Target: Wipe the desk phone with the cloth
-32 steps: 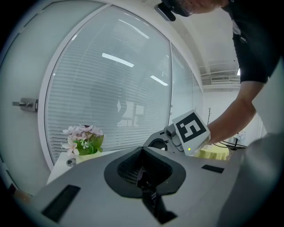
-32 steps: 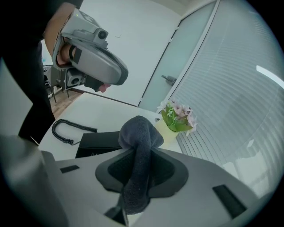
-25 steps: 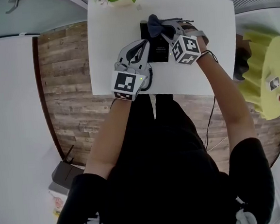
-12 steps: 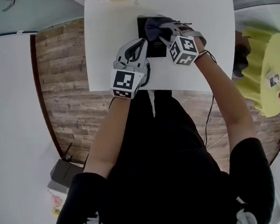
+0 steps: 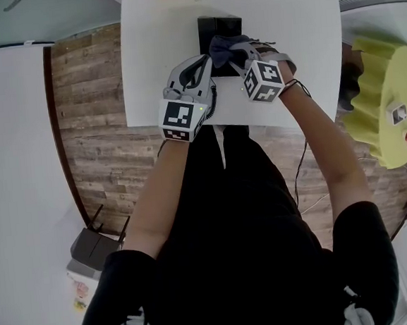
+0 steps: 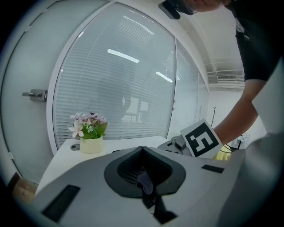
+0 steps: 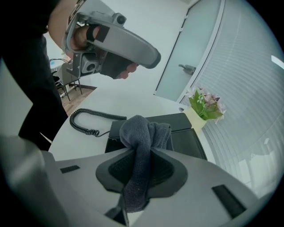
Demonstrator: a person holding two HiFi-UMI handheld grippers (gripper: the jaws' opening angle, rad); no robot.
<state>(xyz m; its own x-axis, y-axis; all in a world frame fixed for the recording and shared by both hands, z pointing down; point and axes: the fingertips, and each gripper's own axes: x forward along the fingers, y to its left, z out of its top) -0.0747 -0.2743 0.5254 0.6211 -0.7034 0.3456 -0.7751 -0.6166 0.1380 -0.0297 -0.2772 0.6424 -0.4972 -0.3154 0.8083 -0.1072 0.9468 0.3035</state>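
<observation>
Outstretched right gripper [image 5: 233, 54], tilted downward, clamps cloth [image 5: 222, 46] over desk phone [image 5: 218, 25].

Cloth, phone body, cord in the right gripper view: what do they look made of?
Cloth: dark grey, matte, fuzzy nap; looks like microfibre or terry.
Desk phone: black, smooth, faint sheen; likely hard moulded plastic.
Coiled cord: black, springy coils; probably vinyl or rubbery plastic, can't tell which.

Overhead; two low beside desk phone [image 5: 218, 26]

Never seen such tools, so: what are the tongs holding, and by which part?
The right tongs pinch the cloth around its middle; left tongs are shut on nothing.
</observation>
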